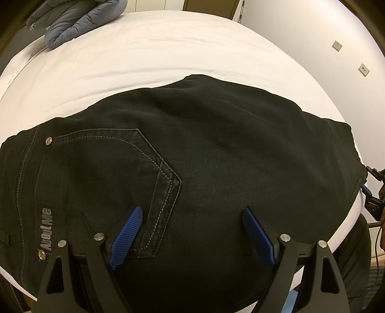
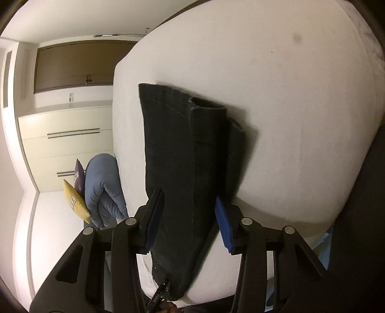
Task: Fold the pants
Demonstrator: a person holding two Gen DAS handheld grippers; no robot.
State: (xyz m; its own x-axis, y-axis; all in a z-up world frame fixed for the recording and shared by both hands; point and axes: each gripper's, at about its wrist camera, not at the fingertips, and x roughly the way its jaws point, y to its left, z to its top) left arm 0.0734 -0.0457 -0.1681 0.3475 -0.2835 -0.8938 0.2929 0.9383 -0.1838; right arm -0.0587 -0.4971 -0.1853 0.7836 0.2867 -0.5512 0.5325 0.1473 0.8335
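Observation:
Black jeans [image 1: 192, 156] lie folded on a white bed [image 1: 144, 53], back pocket with grey stitching up and the waistband at the left. My left gripper [image 1: 192, 211] is open just above the seat of the jeans, blue pads wide apart, holding nothing. In the right wrist view the jeans [image 2: 173, 149] run away as a long folded strip with the leg hems [image 2: 209, 106] at the far end. My right gripper [image 2: 190, 207] is open, its blue pads either side of the strip's near end.
A blue-grey puffer jacket [image 1: 79, 21] lies at the bed's far left corner; it also shows in the right wrist view [image 2: 103, 187] beside yellow and purple cushions [image 2: 75, 192]. White drawers [image 2: 67, 144] stand beyond the bed. A white wall [image 1: 312, 36] runs along the right.

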